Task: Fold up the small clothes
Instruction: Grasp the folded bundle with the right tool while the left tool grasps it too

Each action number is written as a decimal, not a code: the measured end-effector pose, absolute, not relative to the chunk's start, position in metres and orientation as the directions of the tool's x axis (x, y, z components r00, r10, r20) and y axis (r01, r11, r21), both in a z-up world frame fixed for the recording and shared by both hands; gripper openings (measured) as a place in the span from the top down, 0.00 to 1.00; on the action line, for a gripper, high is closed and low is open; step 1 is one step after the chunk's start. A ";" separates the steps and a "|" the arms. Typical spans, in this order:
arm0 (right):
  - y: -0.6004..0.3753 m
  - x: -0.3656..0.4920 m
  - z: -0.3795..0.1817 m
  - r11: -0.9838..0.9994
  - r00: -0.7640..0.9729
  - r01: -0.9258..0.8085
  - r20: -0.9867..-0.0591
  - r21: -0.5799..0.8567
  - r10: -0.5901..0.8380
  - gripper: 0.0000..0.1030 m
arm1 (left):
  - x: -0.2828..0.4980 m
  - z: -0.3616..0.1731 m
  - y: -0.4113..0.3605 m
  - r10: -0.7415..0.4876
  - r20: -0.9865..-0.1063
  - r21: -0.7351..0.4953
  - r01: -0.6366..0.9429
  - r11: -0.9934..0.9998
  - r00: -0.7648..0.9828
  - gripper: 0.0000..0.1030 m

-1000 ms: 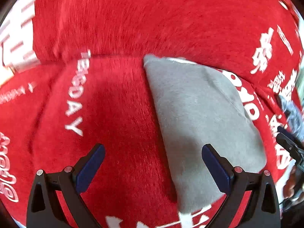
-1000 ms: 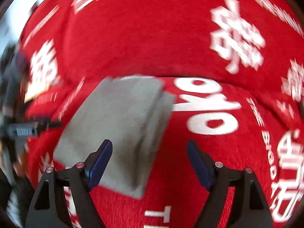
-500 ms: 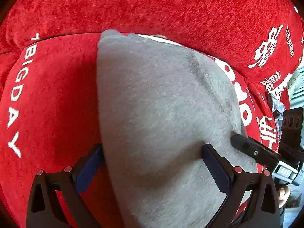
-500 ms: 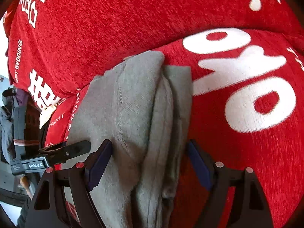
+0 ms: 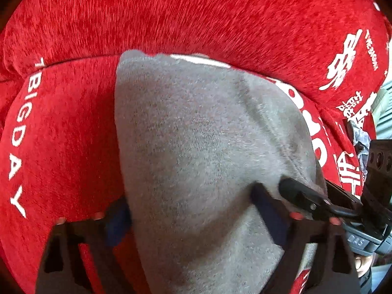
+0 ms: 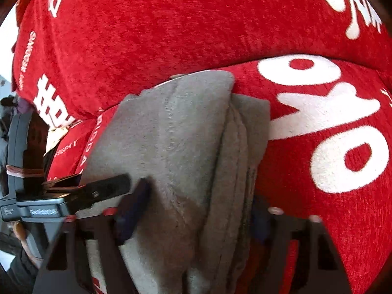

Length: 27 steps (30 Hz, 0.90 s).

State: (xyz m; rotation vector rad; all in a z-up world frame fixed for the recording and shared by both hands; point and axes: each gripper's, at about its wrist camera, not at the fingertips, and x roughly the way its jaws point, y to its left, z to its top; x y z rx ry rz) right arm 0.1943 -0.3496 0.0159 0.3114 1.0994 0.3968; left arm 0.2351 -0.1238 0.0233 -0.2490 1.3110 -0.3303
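A folded grey garment [image 5: 201, 147] lies on a red sofa seat. My left gripper [image 5: 193, 218] straddles its left part, one finger off the left edge and one pressing on top, jaws wide apart. My right gripper [image 6: 196, 210] straddles the layered right edge of the garment [image 6: 186, 137], jaws also wide. Each gripper's finger shows in the other's view, close beside it. Neither has closed on the cloth.
The red sofa [image 5: 196, 17] with white lettering has its back cushion just behind the garment. The seat [image 6: 330, 127] extends to the right. Dark clutter [image 6: 14, 122] sits beyond the sofa's left end.
Both grippers came in from above the seat onto the garment, now straddling it. Over the last half second they shifted slightly, with motion blur on the fingers.
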 end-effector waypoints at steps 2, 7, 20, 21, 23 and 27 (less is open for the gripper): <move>-0.344 0.190 0.026 0.898 0.419 -0.174 -0.795 0.403 0.438 0.56 | 0.232 0.033 -0.125 -0.365 -0.899 -0.346 0.120 0.931 0.240 0.43; -0.325 0.177 0.053 0.915 0.465 -0.213 -0.788 0.343 0.403 0.59 | 0.220 0.053 -0.131 -0.297 -0.914 -0.257 0.171 0.951 0.276 0.59; -0.285 0.100 0.104 0.907 0.517 -0.300 -0.749 0.295 0.415 0.59 | 0.151 0.099 -0.099 -0.265 -0.903 -0.216 0.176 0.960 0.338 0.59; -0.281 0.094 0.105 0.906 0.517 -0.303 -0.748 0.295 0.416 0.59 | 0.144 0.101 -0.096 -0.259 -0.904 -0.210 0.175 0.962 0.340 0.59; -0.273 0.080 0.106 0.905 0.517 -0.308 -0.746 0.295 0.419 0.59 | 0.129 0.104 -0.089 -0.251 -0.906 -0.203 0.171 0.964 0.342 0.59; -0.265 0.055 0.105 0.899 0.513 -0.314 -0.742 0.306 0.432 0.59 | 0.102 0.106 -0.079 -0.244 -0.906 -0.198 0.165 0.966 0.346 0.59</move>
